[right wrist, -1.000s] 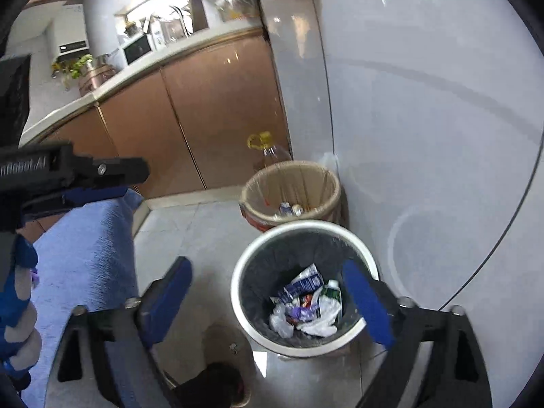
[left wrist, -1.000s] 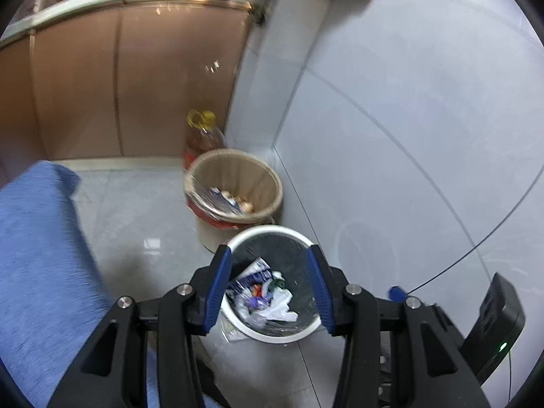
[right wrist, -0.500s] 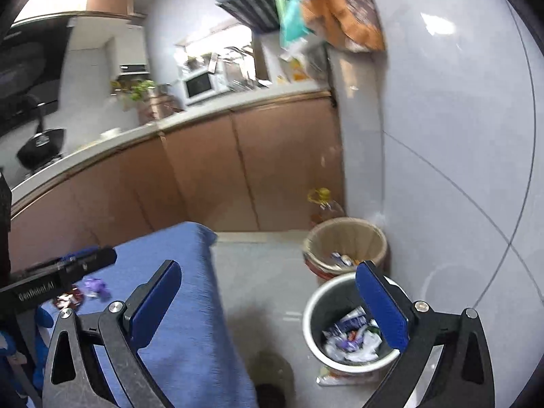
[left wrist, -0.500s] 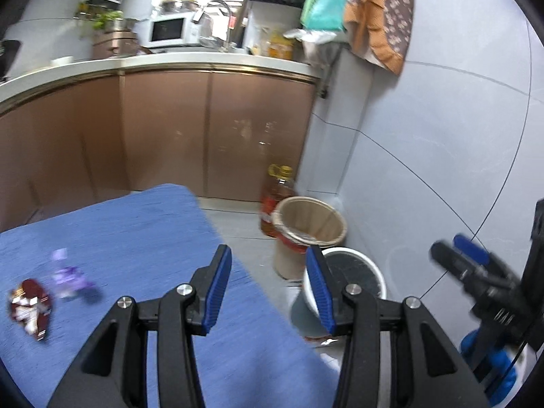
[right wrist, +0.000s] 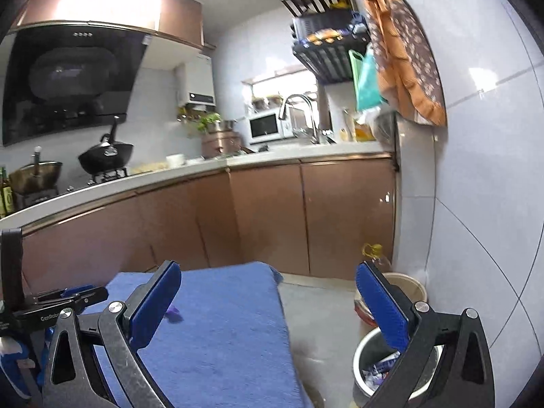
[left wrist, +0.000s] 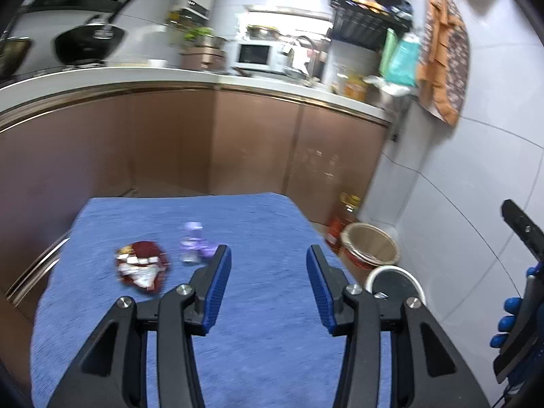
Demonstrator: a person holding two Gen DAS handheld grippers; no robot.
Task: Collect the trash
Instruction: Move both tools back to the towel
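A red and white crumpled wrapper (left wrist: pixel 142 267) and a purple wrapper (left wrist: pixel 194 241) lie on the blue cloth-covered table (left wrist: pixel 258 224). My left gripper (left wrist: pixel 268 280) is open and empty above the table, to the right of both wrappers. My right gripper (right wrist: pixel 268 301) is open wide and empty, over the table's right edge. A bit of the purple wrapper (right wrist: pixel 172 312) shows beside its left finger. The white-rimmed trash bin (right wrist: pixel 365 360) with wrappers inside stands on the floor to the right; it also shows in the left wrist view (left wrist: pixel 394 280).
A tan bin (left wrist: pixel 369 243) and a yellow-capped oil bottle (left wrist: pixel 341 219) stand by the tiled wall (right wrist: pixel 486 204). Brown cabinets (right wrist: pixel 265 217) with a cluttered counter run behind the table. The other hand-held gripper (left wrist: pixel 520 302) shows at the right edge.
Both grippers have swung up and away from the trash bin, back over the blue table. The two wrappers have come into the left view.
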